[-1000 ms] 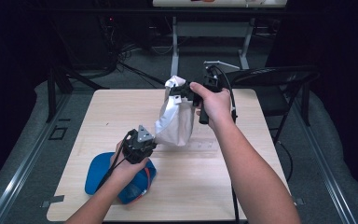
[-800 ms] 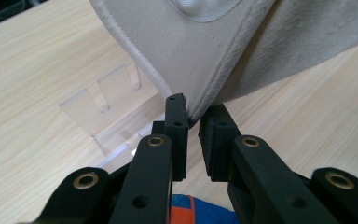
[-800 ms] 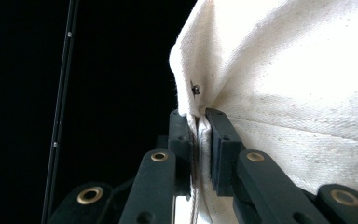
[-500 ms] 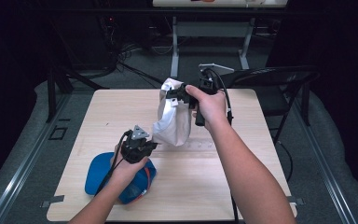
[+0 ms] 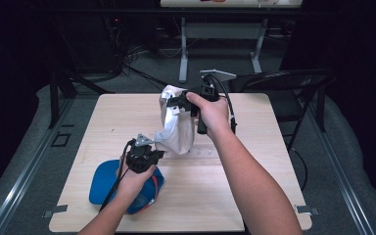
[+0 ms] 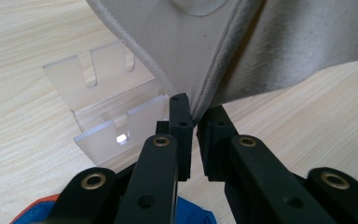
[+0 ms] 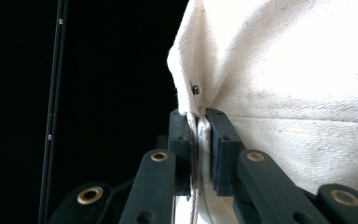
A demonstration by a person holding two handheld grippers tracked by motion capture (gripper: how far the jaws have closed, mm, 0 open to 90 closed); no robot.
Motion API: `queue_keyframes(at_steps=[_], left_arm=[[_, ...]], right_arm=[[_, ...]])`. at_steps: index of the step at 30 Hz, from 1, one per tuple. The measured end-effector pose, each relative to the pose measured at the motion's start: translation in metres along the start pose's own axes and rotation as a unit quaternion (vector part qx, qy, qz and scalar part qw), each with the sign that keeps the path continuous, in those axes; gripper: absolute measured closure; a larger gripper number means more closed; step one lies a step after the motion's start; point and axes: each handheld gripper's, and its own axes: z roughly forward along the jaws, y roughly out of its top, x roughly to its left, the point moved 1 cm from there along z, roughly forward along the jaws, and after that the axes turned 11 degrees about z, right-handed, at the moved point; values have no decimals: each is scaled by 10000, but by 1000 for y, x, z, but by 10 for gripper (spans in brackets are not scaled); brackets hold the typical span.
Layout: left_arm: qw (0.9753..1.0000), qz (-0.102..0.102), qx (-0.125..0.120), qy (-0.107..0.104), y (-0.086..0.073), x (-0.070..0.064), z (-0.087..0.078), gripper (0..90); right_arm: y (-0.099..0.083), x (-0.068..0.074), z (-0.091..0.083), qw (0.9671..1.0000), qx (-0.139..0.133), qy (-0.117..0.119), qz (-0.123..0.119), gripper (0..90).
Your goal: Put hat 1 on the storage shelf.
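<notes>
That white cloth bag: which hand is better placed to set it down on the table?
Probably the left: left gripper pinches the white cloth bag's bottom corner just above the table, while right gripper holds its top high.

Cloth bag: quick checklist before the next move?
1. Right gripper shut on top edge of the bag: ok, fabric pinched between the jaws.
2. Left gripper on the bag's lower seam: ok, the seam sits between the near-shut jaws.
3. Bag lifted off the table: cannot tell; its lower end hangs close to the wood.
4. Clear stand free of the bag: not ok, cloth hangs over its back part.
5. Blue item out of the way: ok, it lies under the left hand, apart from the bag.
</notes>
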Motion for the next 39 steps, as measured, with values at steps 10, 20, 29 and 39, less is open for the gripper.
queue_keyframes(at_steps=[10,20,29,39], left_arm=[[9996,-273,90,-58,-15,8,10,851],[9991,-258,317,-69,-24,10,21,850],[9994,-259,200,-86,-24,9,13,770],[9994,111,314,-4,-27,6,-6,612]], right_arm=[[-2,-7,8,9996,107,-258,-57,816],[-1,-20,15,9980,89,-625,-90,815],[-1,-20,12,9977,-12,-661,-147,812],[-6,-15,-5,9960,-150,-763,-438,680]])
